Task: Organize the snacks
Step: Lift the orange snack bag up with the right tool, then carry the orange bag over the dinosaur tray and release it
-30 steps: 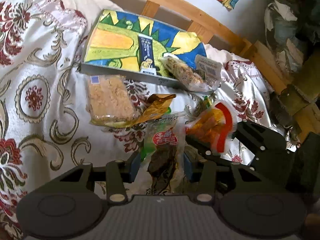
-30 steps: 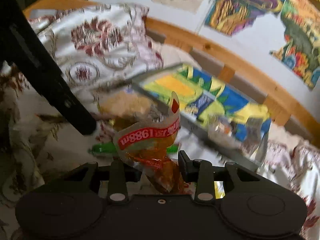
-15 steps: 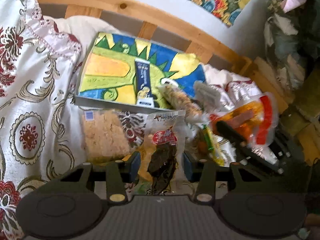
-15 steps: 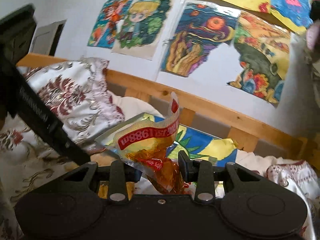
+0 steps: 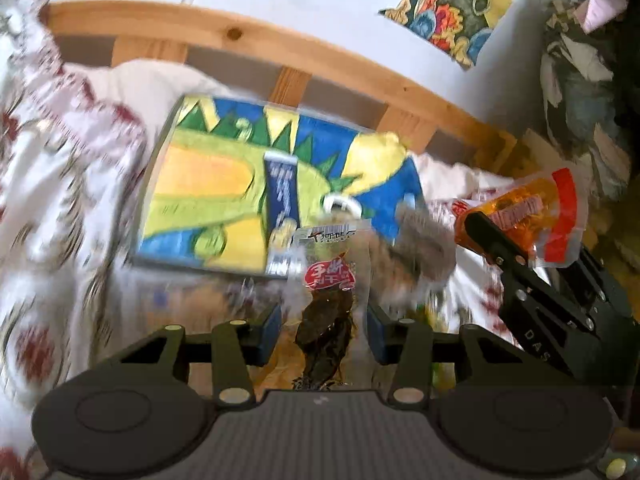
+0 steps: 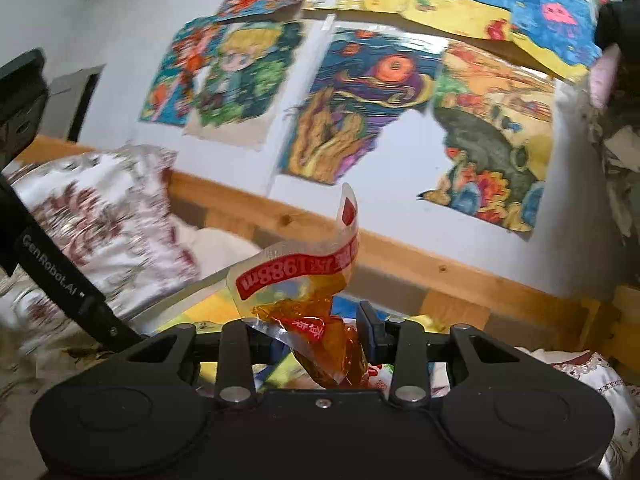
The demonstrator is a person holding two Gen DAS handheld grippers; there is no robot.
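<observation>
Left gripper has its jaws clamped on a clear snack pouch with dark dried stuff inside and a red label, held up over the bed. Right gripper is clenched on an orange snack packet with a red band. Further back, a dinosaur-painted box lies on the floral bedspread, a blue bar wrapper on top, wooden bed rail behind.

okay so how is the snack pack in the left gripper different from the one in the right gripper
The left gripper holds a clear pack of dark dried strips with a round red label; the right gripper holds an orange-filled pack with a red banner edge. The clear pack lies flat and straight; the orange-filled pack is crumpled. Both are see-through plastic.
</observation>
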